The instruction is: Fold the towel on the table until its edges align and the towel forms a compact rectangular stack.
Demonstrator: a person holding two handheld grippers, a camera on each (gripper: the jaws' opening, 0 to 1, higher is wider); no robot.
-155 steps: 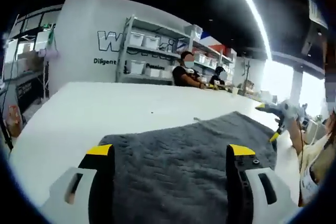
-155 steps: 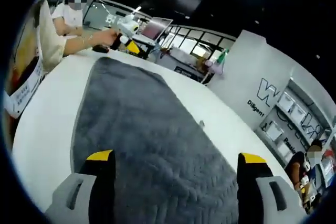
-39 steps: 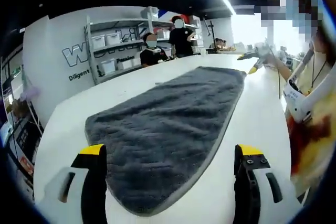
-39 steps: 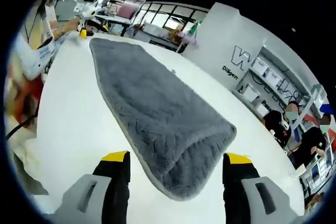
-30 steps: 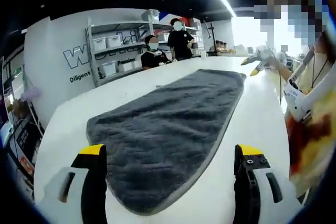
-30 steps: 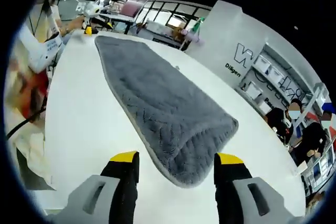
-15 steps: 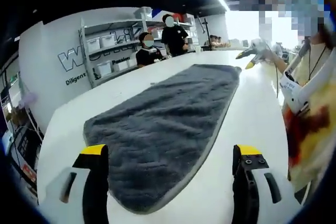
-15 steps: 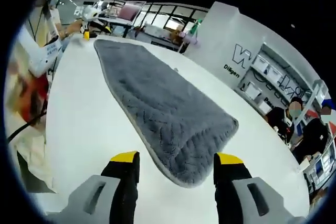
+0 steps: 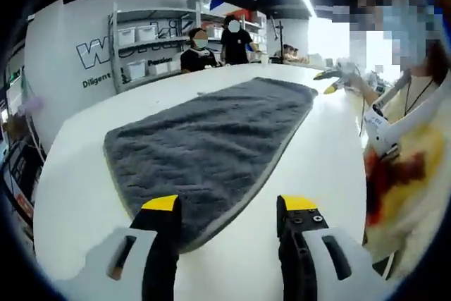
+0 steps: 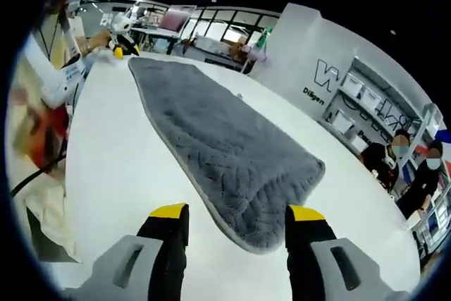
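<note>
Now we had towel (image 9: 204,139) flat on table (image 9: 317,167), long axis running between our hands; left gripper (image 9: 229,206) and right gripper (image 10: 238,211) each straddled opposite end corner, jaws apart, empty.

Plush grey cloth towel (image 9: 204,142); smooth white table (image 9: 324,167)

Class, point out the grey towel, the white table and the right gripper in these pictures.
grey towel (image 9: 211,128): left gripper view, middle of its pile.
white table (image 10: 116,146): right gripper view, bare top beside the towel.
right gripper (image 10: 237,211): right gripper view, midway between its yellow tips.
</note>
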